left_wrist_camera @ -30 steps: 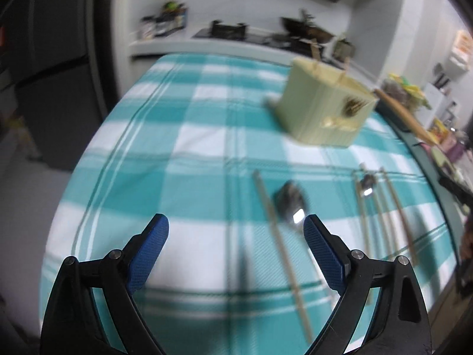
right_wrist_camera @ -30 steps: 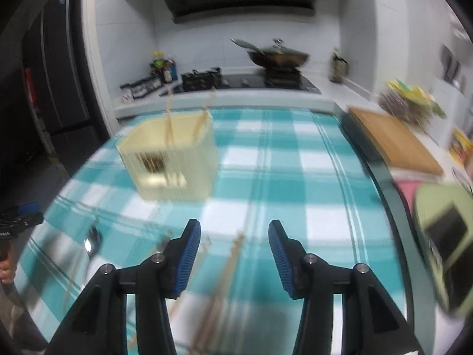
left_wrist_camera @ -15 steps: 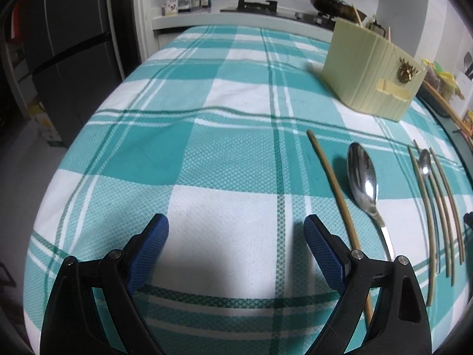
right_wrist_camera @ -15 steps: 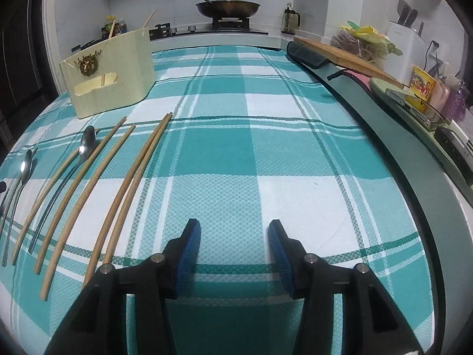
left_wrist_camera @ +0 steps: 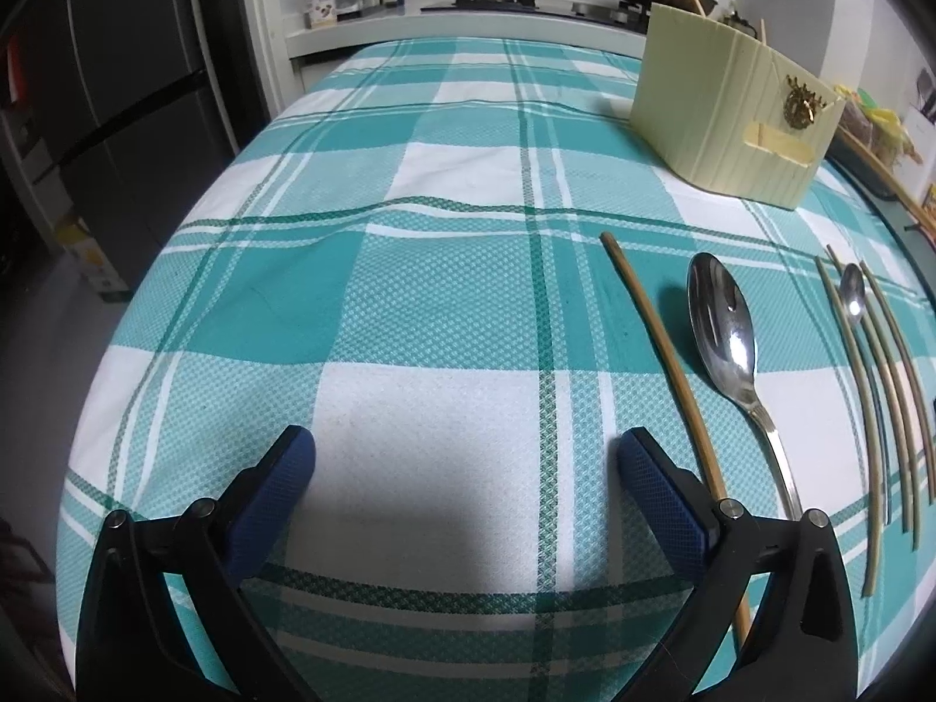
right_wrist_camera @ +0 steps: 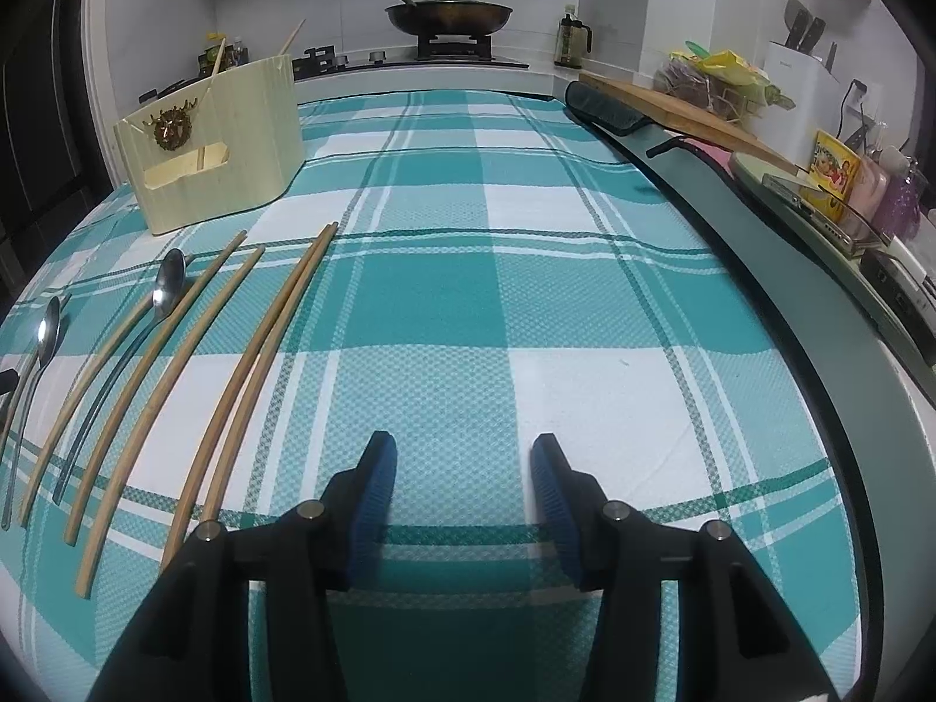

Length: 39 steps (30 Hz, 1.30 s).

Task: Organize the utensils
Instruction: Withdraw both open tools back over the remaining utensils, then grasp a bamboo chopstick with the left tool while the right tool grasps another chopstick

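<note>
Both grippers hung low over the desk (left_wrist_camera: pixel 444 187), which was covered by a teal-and-white checked cloth. The left gripper (left_wrist_camera: pixel 465 468) had its blue fingers (left_wrist_camera: pixel 275 485) spread wide, the jaws having just been opening, with only bare cloth between them. A lone wooden chopstick (left_wrist_camera: pixel 661 345) lay just beside the right-hand finger, at about 2 o'clock from the gripper, its near end passing behind that finger. Next to it, further right, lay a large steel spoon (left_wrist_camera: pixel 728 339), bowl pointing away. Beyond that, near 3 o'clock, a smaller spoon (left_wrist_camera: pixel 853 295) lay among more chopsticks. The cream utensil holder (left_wrist_camera: pixel 719 134) stood upright at roughly 1 o'clock, well apart from the gripper, with two sticks poking out of its top. The right gripper (right_wrist_camera: pixel 465 471) held its fingers (right_wrist_camera: pixel 374 491) moderately apart and empty. In its view, a pair of chopsticks (right_wrist_camera: pixel 257 351) lay touching at 10 o'clock; the holder (right_wrist_camera: pixel 234 152) stood at 11 o'clock. A lidded wok (right_wrist_camera: pixel 447 14) sat on the stove at 12 o'clock.
</note>
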Each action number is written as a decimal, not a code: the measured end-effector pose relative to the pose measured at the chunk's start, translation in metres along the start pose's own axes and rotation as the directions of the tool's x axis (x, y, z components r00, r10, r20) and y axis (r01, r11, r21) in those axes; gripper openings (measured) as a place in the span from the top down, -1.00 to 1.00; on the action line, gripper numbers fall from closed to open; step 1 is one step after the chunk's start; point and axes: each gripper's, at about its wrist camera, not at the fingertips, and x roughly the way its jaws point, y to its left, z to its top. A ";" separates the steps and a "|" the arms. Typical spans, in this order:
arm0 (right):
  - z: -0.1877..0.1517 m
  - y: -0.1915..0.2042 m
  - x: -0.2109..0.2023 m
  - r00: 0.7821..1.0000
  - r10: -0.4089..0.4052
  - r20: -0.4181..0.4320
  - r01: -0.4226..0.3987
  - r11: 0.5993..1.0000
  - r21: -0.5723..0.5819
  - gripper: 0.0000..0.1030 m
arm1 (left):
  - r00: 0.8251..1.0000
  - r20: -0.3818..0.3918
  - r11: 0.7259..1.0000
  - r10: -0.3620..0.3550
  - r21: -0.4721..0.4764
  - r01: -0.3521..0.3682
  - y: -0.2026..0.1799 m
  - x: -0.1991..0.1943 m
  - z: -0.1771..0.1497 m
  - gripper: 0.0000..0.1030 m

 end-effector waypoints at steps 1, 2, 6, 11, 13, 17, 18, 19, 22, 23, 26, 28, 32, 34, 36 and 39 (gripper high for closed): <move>0.000 -0.001 0.000 1.000 0.000 0.000 0.000 1.000 0.000 0.04 | 1.000 -0.002 1.000 -0.002 -0.002 0.002 0.000 0.000 0.000 -0.99; 0.000 -0.001 0.000 1.000 0.001 0.000 -0.001 1.000 0.001 0.04 | 1.000 -0.001 1.000 -0.003 -0.003 0.003 0.001 0.000 0.000 -0.99; 0.000 0.000 0.000 1.000 0.005 -0.001 -0.005 1.000 0.006 0.04 | 1.000 -0.001 1.000 -0.003 -0.003 0.003 0.000 0.000 0.000 -0.99; 0.000 0.000 0.000 1.000 0.007 -0.001 -0.007 1.000 0.008 0.04 | 1.000 -0.001 1.000 -0.003 -0.003 0.003 0.000 0.001 0.000 -0.99; 0.000 0.000 0.000 1.000 0.007 -0.001 -0.007 1.000 0.008 0.04 | 1.000 -0.001 1.000 -0.003 -0.004 0.003 0.000 0.001 0.000 -0.99; 0.000 0.000 0.000 1.000 0.007 -0.001 -0.007 1.000 0.009 0.04 | 1.000 -0.001 1.000 -0.004 -0.004 0.004 0.000 0.001 0.000 -0.99; 0.000 0.000 0.000 1.000 0.007 -0.001 -0.007 1.000 0.008 0.04 | 1.000 -0.001 1.000 -0.004 -0.004 0.004 0.000 0.001 0.000 -0.99; 0.000 0.000 0.000 1.000 0.006 -0.001 -0.006 1.000 0.008 0.04 | 1.000 -0.001 1.000 -0.003 -0.004 0.003 0.000 0.001 0.000 -0.99; 0.000 -0.001 0.000 1.000 0.010 -0.001 -0.010 1.000 0.011 0.04 | 1.000 -0.001 1.000 -0.004 -0.004 0.004 0.000 0.001 0.000 -0.99; 0.000 -0.001 0.000 1.000 0.010 -0.001 -0.010 1.000 0.011 0.04 | 1.000 -0.001 1.000 -0.004 -0.004 0.004 0.000 0.001 0.000 -0.99; 0.000 -0.002 0.000 1.000 0.010 -0.001 -0.010 1.000 0.010 0.04 | 1.000 -0.001 1.000 -0.004 -0.004 0.004 0.000 0.000 0.000 -0.99; 0.000 -0.001 0.000 1.000 0.011 -0.001 -0.011 1.000 0.012 0.04 | 1.000 -0.001 1.000 -0.004 -0.004 0.004 0.000 0.000 0.000 -0.99; 0.000 -0.001 0.000 1.000 0.009 -0.001 -0.009 1.000 0.011 0.04 | 1.000 -0.001 1.000 -0.004 -0.004 0.004 0.000 0.000 0.000 -0.99; 0.000 -0.001 0.000 1.000 0.010 -0.001 -0.010 1.000 0.012 0.04 | 1.000 -0.001 1.000 -0.004 -0.004 0.004 0.001 0.000 0.000 -0.99; 0.000 -0.001 0.000 1.000 0.010 -0.001 -0.010 1.000 0.012 0.04 | 1.000 -0.001 1.000 -0.004 -0.004 0.004 0.001 0.001 0.000 -0.99; 0.000 -0.001 0.000 1.000 0.010 -0.001 -0.010 1.000 0.012 0.03 | 1.000 -0.001 1.000 -0.004 -0.004 0.004 0.001 0.000 0.000 -0.99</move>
